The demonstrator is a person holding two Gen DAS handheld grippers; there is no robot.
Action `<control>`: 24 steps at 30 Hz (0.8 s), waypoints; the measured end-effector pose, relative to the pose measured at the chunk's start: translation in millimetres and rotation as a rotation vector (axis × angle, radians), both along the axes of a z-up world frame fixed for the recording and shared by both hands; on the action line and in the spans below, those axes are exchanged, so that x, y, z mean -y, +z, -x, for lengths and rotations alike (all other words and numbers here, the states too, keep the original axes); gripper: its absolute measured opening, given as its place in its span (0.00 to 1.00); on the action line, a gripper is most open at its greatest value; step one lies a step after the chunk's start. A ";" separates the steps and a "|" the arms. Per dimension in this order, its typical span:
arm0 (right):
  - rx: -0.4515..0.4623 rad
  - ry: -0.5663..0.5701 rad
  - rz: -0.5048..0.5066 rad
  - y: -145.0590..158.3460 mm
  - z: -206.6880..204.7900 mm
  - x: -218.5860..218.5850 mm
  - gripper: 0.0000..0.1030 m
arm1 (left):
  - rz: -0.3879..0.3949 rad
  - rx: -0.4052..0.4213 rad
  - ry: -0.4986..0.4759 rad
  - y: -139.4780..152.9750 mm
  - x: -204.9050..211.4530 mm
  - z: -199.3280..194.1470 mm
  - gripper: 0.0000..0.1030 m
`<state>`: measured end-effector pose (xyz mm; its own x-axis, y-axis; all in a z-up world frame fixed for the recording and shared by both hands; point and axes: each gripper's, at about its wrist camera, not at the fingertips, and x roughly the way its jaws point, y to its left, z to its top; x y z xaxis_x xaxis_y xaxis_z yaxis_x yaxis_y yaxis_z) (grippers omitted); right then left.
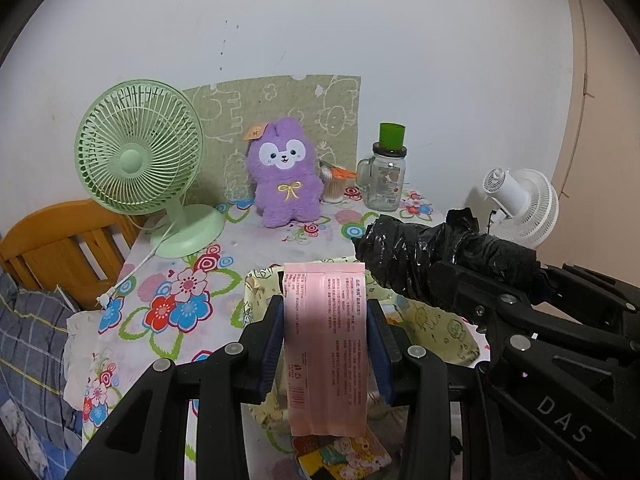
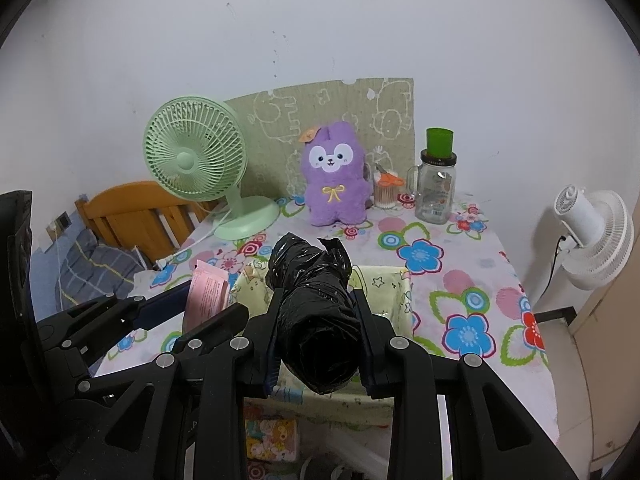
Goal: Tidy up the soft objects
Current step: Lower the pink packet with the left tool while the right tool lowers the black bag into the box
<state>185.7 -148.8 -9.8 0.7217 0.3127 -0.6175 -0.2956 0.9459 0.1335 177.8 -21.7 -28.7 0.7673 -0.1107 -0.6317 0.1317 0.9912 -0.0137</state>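
Observation:
My left gripper [image 1: 326,312] is shut on a pink tissue pack [image 1: 326,344] and holds it upright above a pale yellow fabric basket [image 1: 440,328]. My right gripper [image 2: 316,312] is shut on a black plastic bag roll [image 2: 316,300] over the same basket [image 2: 396,292]. The roll [image 1: 436,260] and right gripper reach in from the right in the left wrist view. The pink pack [image 2: 206,292] shows at the left in the right wrist view. A purple plush rabbit [image 1: 286,176] sits at the back of the table, also in the right wrist view [image 2: 336,176].
A green desk fan [image 1: 140,152] stands back left with its cord on the floral tablecloth [image 1: 180,292]. A glass jar [image 1: 384,184] with a green cup and a cotton swab tub [image 1: 334,188] stand back right. A white fan [image 2: 596,232] is off the table's right. A cartoon-print pack [image 2: 272,438] lies near the front edge.

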 end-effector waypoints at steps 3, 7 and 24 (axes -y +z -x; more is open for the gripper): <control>-0.011 -0.001 -0.003 -3.5 -9.5 -0.7 0.33 | 0.006 -0.008 0.005 -3.2 -1.8 -9.8 0.39; -0.020 -0.003 -0.002 -7.9 -21.2 -1.5 0.33 | 0.003 -0.020 0.012 -8.0 -2.4 -22.4 0.39; -0.090 -0.007 -0.004 -40.7 -58.8 -2.4 0.44 | 0.003 -0.103 0.012 -38.1 -1.8 -54.2 0.61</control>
<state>244.4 -146.4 -50.5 0.6657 0.3107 -0.6785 -0.2760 0.9472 0.1630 232.0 -19.9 -66.7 0.6995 -0.1041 -0.7070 0.1178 0.9926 -0.0296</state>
